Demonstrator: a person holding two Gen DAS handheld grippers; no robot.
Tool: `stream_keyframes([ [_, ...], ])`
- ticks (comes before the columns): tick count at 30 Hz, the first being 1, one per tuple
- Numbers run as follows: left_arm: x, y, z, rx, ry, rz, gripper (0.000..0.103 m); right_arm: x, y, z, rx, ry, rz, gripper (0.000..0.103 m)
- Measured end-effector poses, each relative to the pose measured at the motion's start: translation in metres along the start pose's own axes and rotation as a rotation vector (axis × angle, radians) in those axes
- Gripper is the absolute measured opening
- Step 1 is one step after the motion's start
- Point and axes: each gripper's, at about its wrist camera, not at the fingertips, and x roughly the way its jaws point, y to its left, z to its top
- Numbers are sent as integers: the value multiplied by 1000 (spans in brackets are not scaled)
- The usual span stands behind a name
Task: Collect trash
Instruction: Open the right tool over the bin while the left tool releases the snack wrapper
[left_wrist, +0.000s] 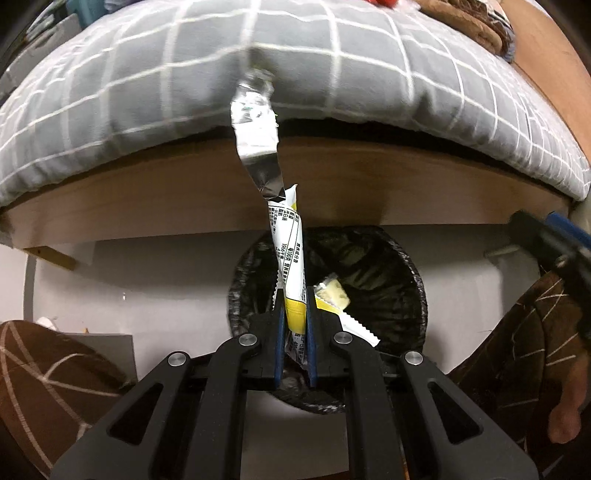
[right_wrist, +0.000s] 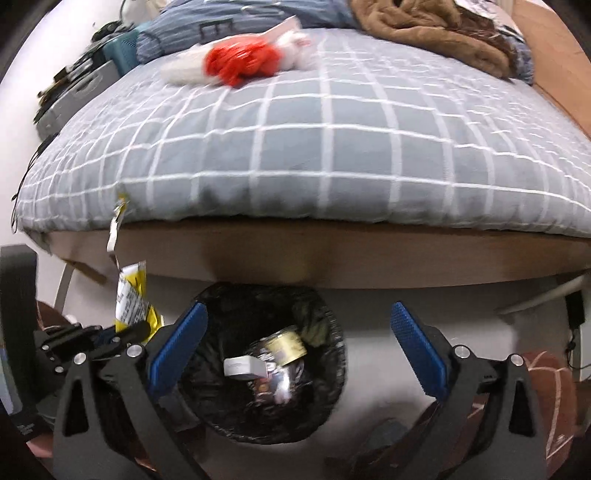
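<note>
My left gripper (left_wrist: 295, 295) is shut on a long yellow and white snack wrapper (left_wrist: 286, 254) with a silver torn end, which sticks up in front of the bed. It hangs over the black-lined trash bin (left_wrist: 406, 280). A second yellow and white scrap (left_wrist: 332, 295) shows just right of the fingers; whether it belongs to the same wrapper is unclear. My right gripper (right_wrist: 298, 306) stands wide open above the bin (right_wrist: 221, 295) with nothing between its blue pads. Inside lie a tin can (right_wrist: 286, 345) and a white item (right_wrist: 242, 367). The left gripper (right_wrist: 122, 332) and wrapper (right_wrist: 131, 295) appear at left.
A bed with a grey checked cover (right_wrist: 332, 147) and wooden frame (right_wrist: 332, 254) stands right behind the bin. On the cover lie red and white crumpled bags (right_wrist: 242, 62) and a brown blanket (right_wrist: 424, 26). Brown patterned slippers (left_wrist: 37, 369) flank the bin on the white floor.
</note>
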Motion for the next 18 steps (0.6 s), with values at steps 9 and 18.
stream_keyframes([
  [9, 19, -32, 7, 44, 33, -35, 9, 14, -53, 2, 115, 16, -43, 96],
  [18, 25, -46, 7, 77, 39, -54, 9, 20, -61, 2, 156, 27, -42, 95],
])
